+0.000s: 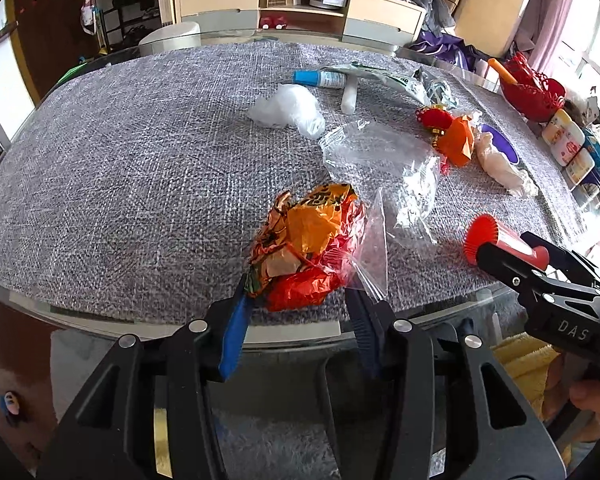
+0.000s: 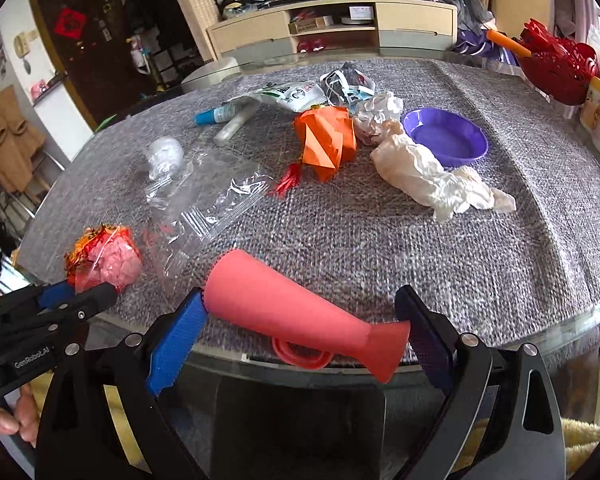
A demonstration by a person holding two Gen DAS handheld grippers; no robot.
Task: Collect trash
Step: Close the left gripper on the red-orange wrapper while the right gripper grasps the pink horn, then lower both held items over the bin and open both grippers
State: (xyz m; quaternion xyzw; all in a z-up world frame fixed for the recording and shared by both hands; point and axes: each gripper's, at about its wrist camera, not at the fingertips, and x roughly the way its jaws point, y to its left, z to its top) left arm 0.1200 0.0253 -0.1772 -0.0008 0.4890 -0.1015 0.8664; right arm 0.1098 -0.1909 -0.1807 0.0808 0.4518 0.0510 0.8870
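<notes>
My left gripper [image 1: 296, 304] is shut on a crumpled orange-and-red wrapper bundle [image 1: 304, 248] with a clear plastic bag corner, at the table's near edge; it also shows in the right wrist view [image 2: 104, 258]. My right gripper [image 2: 304, 324] is shut on a red cone-shaped tube [image 2: 296, 308] lying across its fingers; the tube shows in the left wrist view [image 1: 500, 242]. More trash lies on the grey cloth: clear plastic wrap [image 2: 208, 196], white crumpled tissue [image 2: 428, 172], an orange paper piece [image 2: 328, 140], a white wad [image 1: 288, 110].
A purple dish [image 2: 446, 136] sits at the right of the cloth. A blue-capped tube [image 1: 320, 79] and a printed packet [image 2: 288, 94] lie farther back. A red basket [image 2: 556, 68] and containers [image 1: 564, 138] stand at the right edge. The glass table rim [image 1: 140, 322] runs close below.
</notes>
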